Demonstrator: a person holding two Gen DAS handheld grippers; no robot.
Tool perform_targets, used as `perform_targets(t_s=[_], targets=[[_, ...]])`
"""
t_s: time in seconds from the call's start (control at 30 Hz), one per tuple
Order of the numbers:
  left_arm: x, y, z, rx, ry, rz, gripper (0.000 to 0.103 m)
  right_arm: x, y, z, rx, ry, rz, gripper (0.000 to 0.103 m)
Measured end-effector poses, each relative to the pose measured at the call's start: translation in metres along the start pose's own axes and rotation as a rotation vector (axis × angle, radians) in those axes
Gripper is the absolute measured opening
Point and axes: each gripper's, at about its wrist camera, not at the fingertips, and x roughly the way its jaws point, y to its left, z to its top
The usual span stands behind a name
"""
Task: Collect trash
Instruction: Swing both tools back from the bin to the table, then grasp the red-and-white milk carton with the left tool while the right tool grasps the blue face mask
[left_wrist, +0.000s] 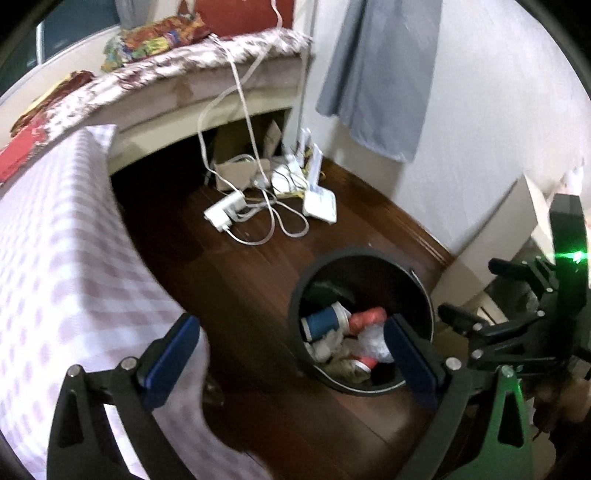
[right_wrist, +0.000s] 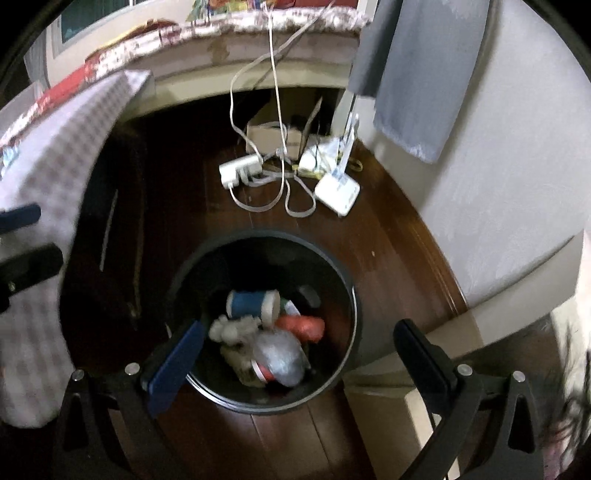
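Note:
A black round trash bin (left_wrist: 424, 291) stands on the dark wooden floor; it also shows in the right wrist view (right_wrist: 343, 280). Inside lie a blue cup (right_wrist: 247, 302), an orange-red crumpled piece (right_wrist: 303, 326), a clear plastic bag (right_wrist: 280, 354) and crumpled tissue (right_wrist: 231, 328). My left gripper (left_wrist: 291, 350) is open and empty, above the floor left of the bin. My right gripper (right_wrist: 299, 350) is open and empty, above the bin's mouth. The right gripper (left_wrist: 476, 295) shows at the right edge of the left wrist view.
A table with a pink checked cloth (left_wrist: 62, 240) stands on the left. A white power strip (left_wrist: 225, 212), cables, a router (left_wrist: 320, 206) and a cardboard box (left_wrist: 236, 173) lie on the floor by the bed (left_wrist: 184, 70). A white wall (left_wrist: 480, 129) is on the right.

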Motion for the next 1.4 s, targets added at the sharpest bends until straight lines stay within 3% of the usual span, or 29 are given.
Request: perform_targets(t_s=[0.27,0.47,0.83,1.07,1.4], targets=[[-0.029,0.030,0.001,-0.054,-0.069,0.041,0.101,-0.038,0.019,0.029,0.029,-0.078,0.041,0.103],[-0.055,0.062,-0.002,-0.103,-0.125,0.086,0.101,-0.064,0.062,0.051,-0.012,-0.137,0.109,0.103],[-0.104,0.169,-0.019,-0.278,-0.214,0.224,0.101,-0.094,0.184,0.106,-0.143,-0.241,0.256,0.103],[-0.134,0.241,-0.048,-0.388,-0.243,0.324,0.101,-0.101,0.268,0.135,-0.257,-0.206,0.323,0.103],[-0.160,0.363,-0.086,-0.570,-0.243,0.489,0.096,-0.094,0.390,0.178,-0.438,-0.241,0.405,0.103]])
